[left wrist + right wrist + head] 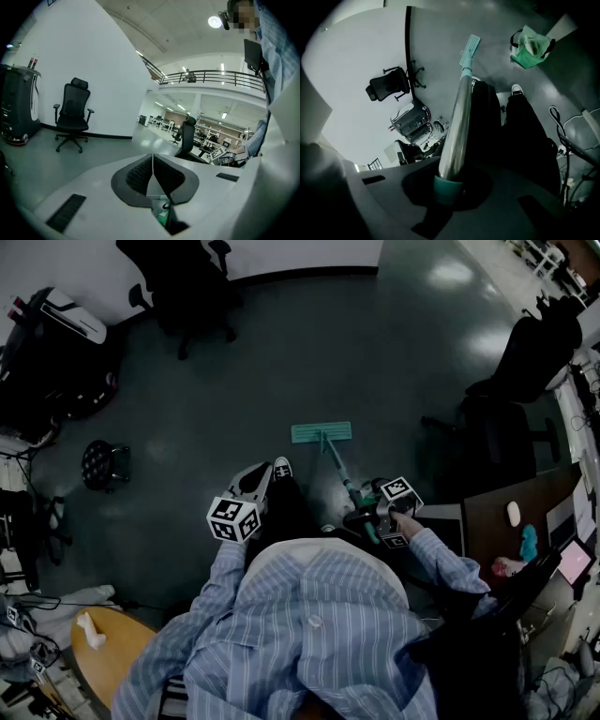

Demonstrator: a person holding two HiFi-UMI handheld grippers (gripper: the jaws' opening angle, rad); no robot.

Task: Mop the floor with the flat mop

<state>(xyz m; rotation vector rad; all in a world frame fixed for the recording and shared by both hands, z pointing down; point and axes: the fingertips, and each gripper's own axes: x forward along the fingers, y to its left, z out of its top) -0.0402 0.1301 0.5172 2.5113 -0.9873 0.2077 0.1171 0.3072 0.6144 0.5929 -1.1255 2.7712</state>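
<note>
The flat mop's teal head (321,432) lies flat on the dark grey floor ahead of the person's shoe (281,468). Its metal pole (339,471) slants back to my right gripper (373,513), which is shut on the pole. In the right gripper view the pole (457,122) runs out from the jaws past a teal collar (447,187) to the mop head (469,47). My left gripper (253,482) hangs left of the pole, apart from it. Its pads (161,176) are pressed together with nothing between them, and it points level into the room.
A black office chair (187,287) stands by the far wall, with a dark machine (56,324) and a small stool (105,465) to the left. Another chair (525,362) and a desk (525,512) crowd the right. A round wooden table (112,652) is behind, to the left.
</note>
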